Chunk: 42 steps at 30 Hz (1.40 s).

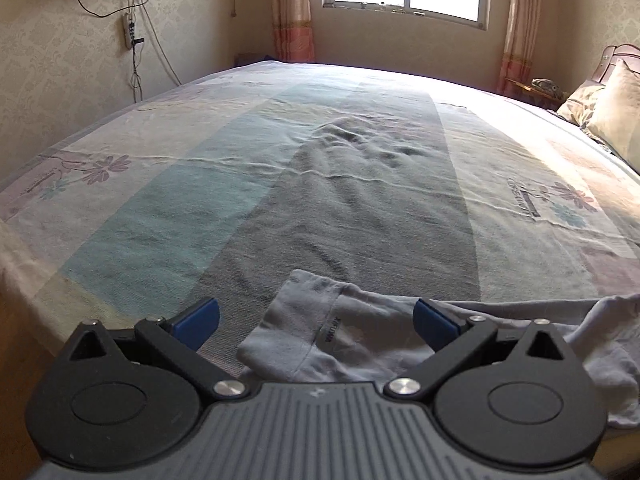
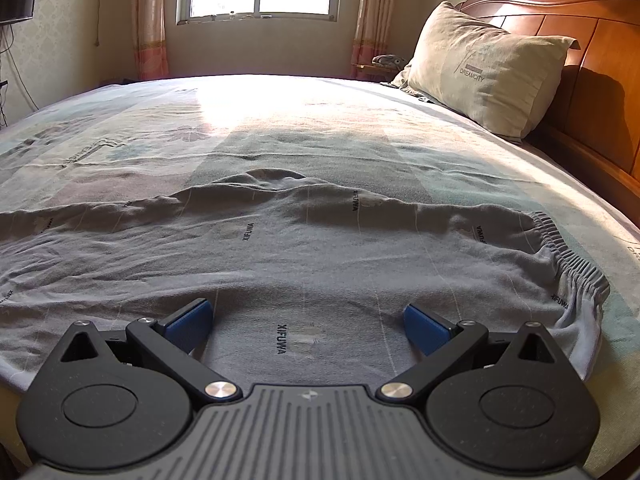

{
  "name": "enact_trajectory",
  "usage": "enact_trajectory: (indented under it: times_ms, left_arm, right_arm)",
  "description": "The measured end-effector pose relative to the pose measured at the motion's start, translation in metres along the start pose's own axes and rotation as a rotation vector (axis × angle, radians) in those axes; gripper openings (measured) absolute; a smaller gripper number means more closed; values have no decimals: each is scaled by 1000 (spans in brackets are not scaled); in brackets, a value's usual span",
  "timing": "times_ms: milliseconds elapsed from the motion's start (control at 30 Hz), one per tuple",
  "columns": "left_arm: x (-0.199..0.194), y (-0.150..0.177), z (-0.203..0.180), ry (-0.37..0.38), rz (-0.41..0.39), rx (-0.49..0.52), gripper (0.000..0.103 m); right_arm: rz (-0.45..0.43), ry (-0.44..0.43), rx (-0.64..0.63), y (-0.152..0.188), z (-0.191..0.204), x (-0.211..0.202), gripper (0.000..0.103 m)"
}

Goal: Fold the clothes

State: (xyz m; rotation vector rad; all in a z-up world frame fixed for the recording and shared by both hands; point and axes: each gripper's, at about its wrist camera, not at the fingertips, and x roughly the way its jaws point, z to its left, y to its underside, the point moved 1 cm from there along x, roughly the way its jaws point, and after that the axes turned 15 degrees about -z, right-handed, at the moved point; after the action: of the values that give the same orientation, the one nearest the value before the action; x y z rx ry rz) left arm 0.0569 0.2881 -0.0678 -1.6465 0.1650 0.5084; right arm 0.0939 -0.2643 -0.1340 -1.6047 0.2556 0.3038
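- Both of your grippers, left gripper (image 1: 316, 322) and right gripper (image 2: 306, 324), have fingers spread apart, holding nothing.
- Your pants (image 2: 280, 248) look soft and limp on the bed (image 2: 280, 120); pinch the elastic waistband (image 2: 572, 264) and the leg hem (image 1: 304, 320).

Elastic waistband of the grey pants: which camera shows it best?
The right wrist view: the gathered waistband lies in plain sight at the pants' right end. The left wrist view shows only a leg cuff, no waistband.
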Motion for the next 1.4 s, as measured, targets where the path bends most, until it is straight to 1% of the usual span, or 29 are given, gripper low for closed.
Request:
enact_trajectory:
  times_ms: [100, 167, 233, 267, 300, 367, 433, 533, 567, 600, 667, 767, 833, 867, 933, 1033, 1100, 1200, 1333, 1400]
  left_arm:
    - [10, 3, -23, 171, 41, -44, 102]
    - [20, 7, -36, 249, 71, -75, 102]
    - [37, 13, -42, 327, 131, -133, 102]
    - [45, 16, -42, 346, 158, -164, 102]
    - [53, 19, -40, 335, 172, -187, 102]
    - [62, 17, -31, 278, 146, -205, 102]
    - [69, 13, -20, 198, 133, -230, 102]
    - [69, 4, -15, 197, 144, -279, 102]
    - [66, 1, -19, 204, 141, -260, 102]
    - [62, 0, -25, 227, 139, -237, 102]
    - [55, -2, -40, 308, 152, -211, 102]
    - [53, 1, -61, 445, 213, -244, 102]
    - [59, 7, -72, 540, 278, -315, 102]
    - [63, 10, -77, 570, 305, -345, 102]
    - [73, 15, -82, 569, 335, -373, 102]
    - [88, 14, -78, 516, 294, -413, 102]
    - [91, 10, -75, 489, 286, -437, 102]
    - [79, 4, -83, 456, 264, -356, 102]
    - [37, 6, -104, 465, 210, -133, 102]
    - [16, 13, -111, 461, 181, -46, 102]
  right_arm:
    - [-2, 3, 2, 0, 1, 0, 103]
    - [-5, 5, 0, 1, 1, 0, 103]
    - [-6, 5, -1, 1, 2, 1, 103]
    - [-6, 4, 0, 1, 2, 1, 103]
    - [-6, 4, 1, 1, 2, 1, 103]
    - [-6, 3, 2, 0, 2, 2, 103]
    - [-6, 2, 4, 0, 1, 2, 103]
    - [-7, 1, 5, 0, 1, 2, 103]
    - [-8, 1, 5, 0, 1, 2, 103]
    - [-8, 1, 4, 0, 2, 2, 103]
    - [-10, 1, 1, 0, 2, 2, 103]
    - [-12, 2, -4, 0, 3, 3, 103]
    - [-11, 1, -3, 0, 3, 3, 103]
    - [-11, 1, -3, 0, 3, 3, 103]
    - [-10, 1, -2, 0, 3, 3, 103]
    - [-10, -1, 0, 0, 3, 3, 103]
    - [-10, -3, 2, 0, 2, 3, 103]
    - [-11, -8, 16, 1, 1, 3, 103]
    - [-13, -11, 29, 1, 0, 3, 103]
    - [-16, -9, 27, 1, 0, 3, 103]
